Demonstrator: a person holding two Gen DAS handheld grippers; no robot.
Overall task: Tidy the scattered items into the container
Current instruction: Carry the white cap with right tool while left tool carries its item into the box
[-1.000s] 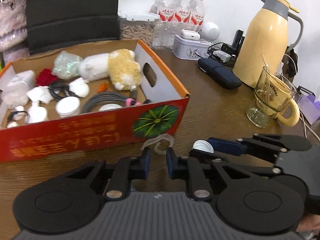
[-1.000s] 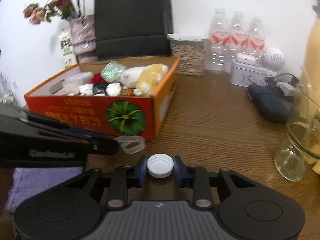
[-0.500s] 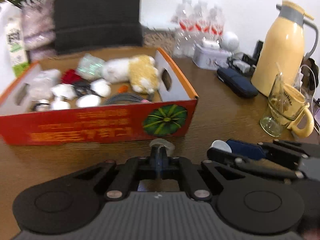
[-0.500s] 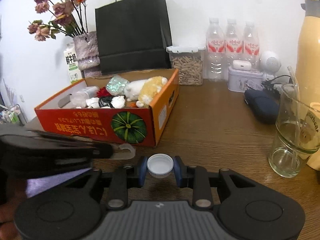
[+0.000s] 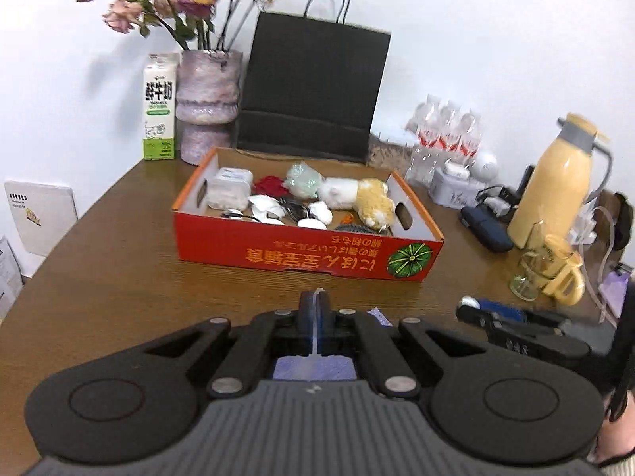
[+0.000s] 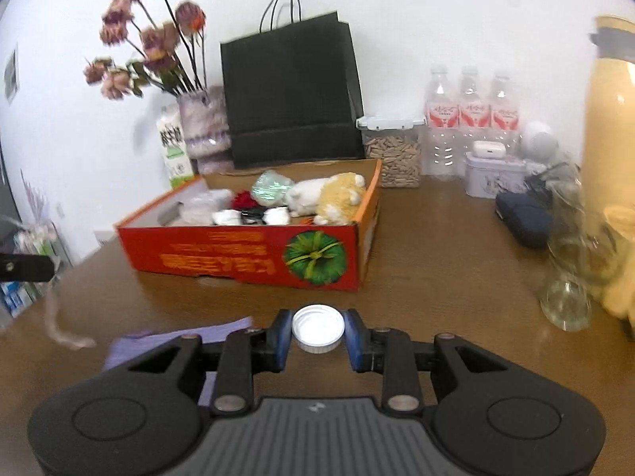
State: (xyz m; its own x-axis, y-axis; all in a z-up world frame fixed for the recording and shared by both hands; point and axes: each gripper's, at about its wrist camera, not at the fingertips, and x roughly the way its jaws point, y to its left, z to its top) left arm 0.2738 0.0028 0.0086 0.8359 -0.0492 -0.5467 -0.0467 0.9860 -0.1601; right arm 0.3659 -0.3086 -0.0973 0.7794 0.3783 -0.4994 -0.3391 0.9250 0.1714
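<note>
Left wrist view: the left claw (image 5: 314, 309) is pressed together on a thin clear plastic strip (image 5: 316, 297), above the worktop (image 5: 119, 277) near the red cardboard box (image 5: 301, 252), which holds a plush toy (image 5: 357, 194) and small oddments.

Right wrist view: the right claw (image 6: 317, 331) pinches a white bottle cap (image 6: 317, 327) just near of the box (image 6: 246, 261); a purple cloth (image 6: 166, 343) lies below on the left.

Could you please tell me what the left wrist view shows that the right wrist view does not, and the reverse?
Only the left wrist view shows the left gripper shut on a thin clear strip, and the white card leaning at the table's far left. Only the right wrist view shows the white cap held in the right gripper, face on. Both show the red box, black bag, flowers and bottles.
</note>
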